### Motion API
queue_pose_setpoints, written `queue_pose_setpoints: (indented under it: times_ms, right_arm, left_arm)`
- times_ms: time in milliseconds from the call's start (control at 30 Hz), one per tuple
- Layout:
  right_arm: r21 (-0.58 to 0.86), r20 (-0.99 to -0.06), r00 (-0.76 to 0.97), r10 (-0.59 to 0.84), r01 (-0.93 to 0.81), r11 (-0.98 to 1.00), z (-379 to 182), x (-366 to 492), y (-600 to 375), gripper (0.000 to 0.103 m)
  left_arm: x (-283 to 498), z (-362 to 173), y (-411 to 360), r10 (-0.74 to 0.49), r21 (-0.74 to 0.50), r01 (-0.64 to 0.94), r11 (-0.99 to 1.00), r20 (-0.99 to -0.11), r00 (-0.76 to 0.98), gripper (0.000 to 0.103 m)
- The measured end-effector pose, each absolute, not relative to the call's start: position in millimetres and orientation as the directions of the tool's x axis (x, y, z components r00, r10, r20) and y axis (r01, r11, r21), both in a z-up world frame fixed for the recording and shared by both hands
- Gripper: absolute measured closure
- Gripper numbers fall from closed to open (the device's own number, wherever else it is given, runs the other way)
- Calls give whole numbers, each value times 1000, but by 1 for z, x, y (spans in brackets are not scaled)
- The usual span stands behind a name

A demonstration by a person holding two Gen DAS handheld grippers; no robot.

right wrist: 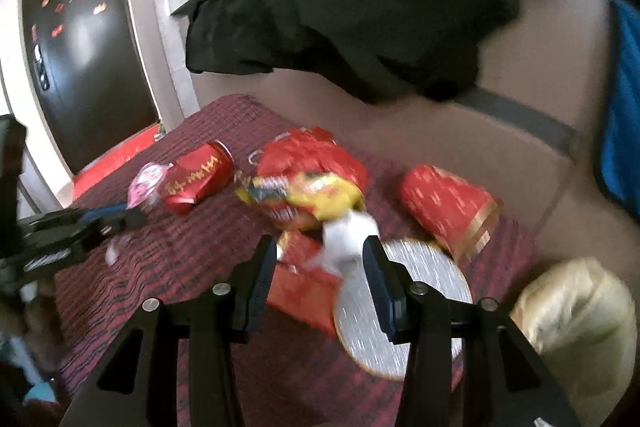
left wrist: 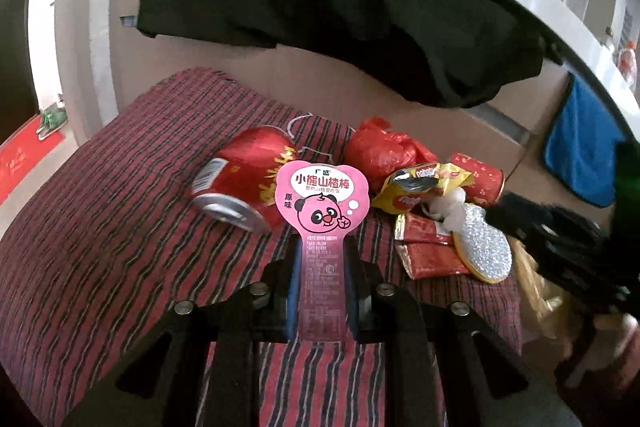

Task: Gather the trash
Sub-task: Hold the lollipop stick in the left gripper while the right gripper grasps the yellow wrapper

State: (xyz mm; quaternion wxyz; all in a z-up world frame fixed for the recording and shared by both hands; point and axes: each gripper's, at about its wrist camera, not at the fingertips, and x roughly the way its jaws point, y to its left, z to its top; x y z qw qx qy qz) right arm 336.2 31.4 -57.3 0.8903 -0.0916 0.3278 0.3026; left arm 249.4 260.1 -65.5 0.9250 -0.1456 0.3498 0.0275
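Observation:
My left gripper (left wrist: pixel 321 247) is shut on a pink panda snack wrapper (left wrist: pixel 322 203) and holds it upright above the striped red cloth (left wrist: pixel 120 227). Behind it lie a red drink can (left wrist: pixel 240 183), a crumpled red plastic bag (left wrist: pixel 380 151), a yellow snack bag (left wrist: pixel 420 187), white tissue (left wrist: pixel 452 207), red sachets (left wrist: pixel 428 247) and a red paper cup (left wrist: pixel 480 175). My right gripper (right wrist: pixel 320 247) is open, hovering just above the white tissue (right wrist: pixel 348 235) and red sachets (right wrist: pixel 304 279). The left gripper (right wrist: pixel 116 217) with the pink wrapper (right wrist: pixel 146 183) shows at the left of the right wrist view.
A silver glitter disc (right wrist: pixel 404 311) lies under my right gripper's right finger. A red cup (right wrist: pixel 448 207) lies on its side to the right, a pale cushion (right wrist: pixel 576 327) beyond it. A black garment (left wrist: pixel 340 19) hangs over the back ledge, a blue towel (left wrist: pixel 580 147) at right.

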Motion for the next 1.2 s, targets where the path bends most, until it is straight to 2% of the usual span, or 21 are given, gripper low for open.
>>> queue_pose_setpoints:
  times_ms: [267, 400, 667, 833, 1033, 1200]
  right_arm:
    - [-4, -646, 637, 421, -554, 832, -54, 390, 77, 61]
    - [65, -715, 571, 403, -520, 852, -70, 408, 78, 61]
    - [7, -771, 501, 394, -611, 791, -94, 367, 95, 61]
    - [3, -773, 491, 402, -632, 775, -96, 352, 98, 60]
    - [77, -722, 467, 510, -678, 731, -75, 340, 94, 60]
    - [-19, -730, 505, 461, -689, 724, -71, 340, 101, 61]
  left_arm:
    - [226, -58, 273, -7, -234, -181, 955, -629, 777, 83]
    - [221, -52, 274, 22, -202, -180, 963, -603, 797, 83]
    - [218, -46, 279, 1, -211, -149, 966, -576, 817, 83]
    - [216, -47, 281, -14, -226, -141, 964, -571, 821, 83]
    - [214, -50, 298, 6, -244, -180, 953, -577, 817, 83]
    - [209, -56, 326, 49, -280, -259, 924, -588, 808, 83]
